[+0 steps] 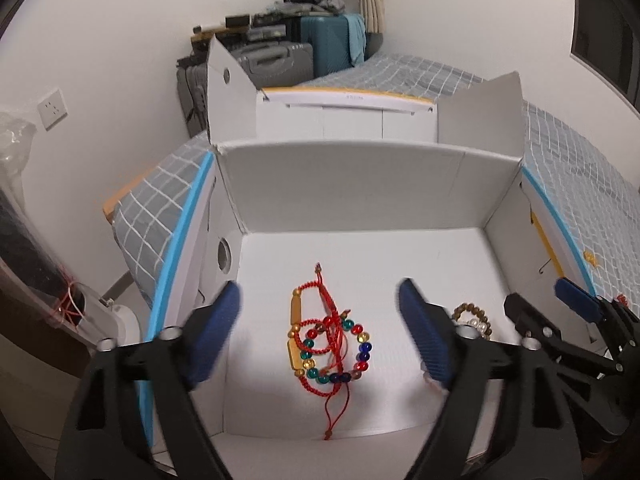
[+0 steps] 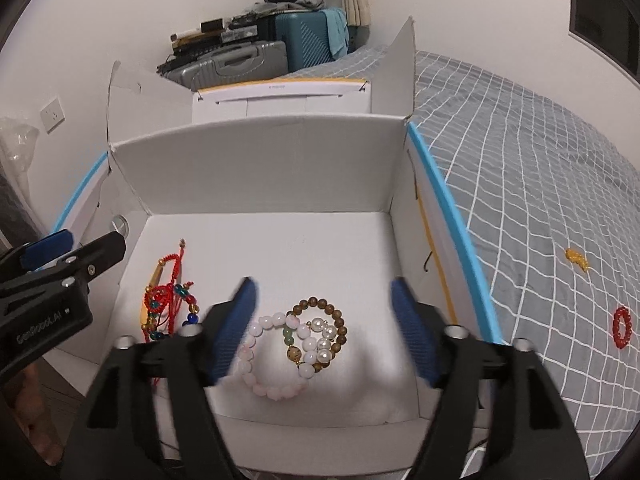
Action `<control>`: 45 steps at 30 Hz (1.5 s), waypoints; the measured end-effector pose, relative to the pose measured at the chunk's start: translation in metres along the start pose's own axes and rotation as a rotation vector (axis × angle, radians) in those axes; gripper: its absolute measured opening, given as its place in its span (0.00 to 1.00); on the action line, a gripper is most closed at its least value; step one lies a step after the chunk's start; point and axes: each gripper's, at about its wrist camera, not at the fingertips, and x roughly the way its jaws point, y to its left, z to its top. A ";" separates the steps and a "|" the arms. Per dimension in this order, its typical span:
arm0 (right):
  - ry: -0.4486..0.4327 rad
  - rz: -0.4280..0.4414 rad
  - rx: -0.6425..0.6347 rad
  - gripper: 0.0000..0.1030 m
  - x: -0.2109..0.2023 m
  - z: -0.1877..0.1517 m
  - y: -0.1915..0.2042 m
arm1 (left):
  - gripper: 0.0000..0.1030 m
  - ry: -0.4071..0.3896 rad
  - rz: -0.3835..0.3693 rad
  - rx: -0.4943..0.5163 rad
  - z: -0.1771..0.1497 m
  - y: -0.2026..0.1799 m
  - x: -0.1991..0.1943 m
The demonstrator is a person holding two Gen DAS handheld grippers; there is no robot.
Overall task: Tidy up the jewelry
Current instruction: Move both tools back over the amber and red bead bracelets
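**Both grippers over jewelry box, nothing held**

Left gripper (image 1: 320, 328) hovers over the left side of the white open box (image 1: 360, 184), jaws wide apart, empty. Directly between its fingers on the box floor: a tangle of red cord bracelets (image 1: 320, 320) with gold tube beads, overlapping a multicolored glass bead bracelet (image 1: 360, 352). The same pile sits at the box's left in the right wrist view.

Right gripper (image 2: 324, 328) hovers over the middle-right of the box, jaws also wide apart, empty. Below it on the floor: a pink bead bracelet (image 2: 256, 360), nearest, overlapping a white pearl bracelet (image 2: 320, 344) and a brown wooden bead bracelet (image 2: 328, 312); all three touching in one cluster, apart from the red pile.

Box rests on a bed with a grey grid bedspread (image 2: 540, 200). On the bedspread right of the box, outside it: a small yellow-gold piece (image 2: 576, 259) farther away, and a red bead bracelet (image 2: 622, 327) nearer, well apart from each other.

Far behind: suitcases (image 2: 308, 36) stacked against the wall.
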 end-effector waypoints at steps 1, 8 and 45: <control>-0.010 -0.002 0.008 0.77 -0.004 0.001 -0.003 | 0.87 -0.010 0.000 -0.002 0.000 -0.001 -0.002; -0.032 0.030 0.050 0.86 -0.025 0.001 -0.028 | 0.94 -0.050 -0.026 -0.008 0.006 -0.015 -0.018; -0.047 -0.427 0.367 0.91 -0.108 -0.063 -0.332 | 0.94 -0.042 -0.400 0.347 0.010 -0.358 -0.010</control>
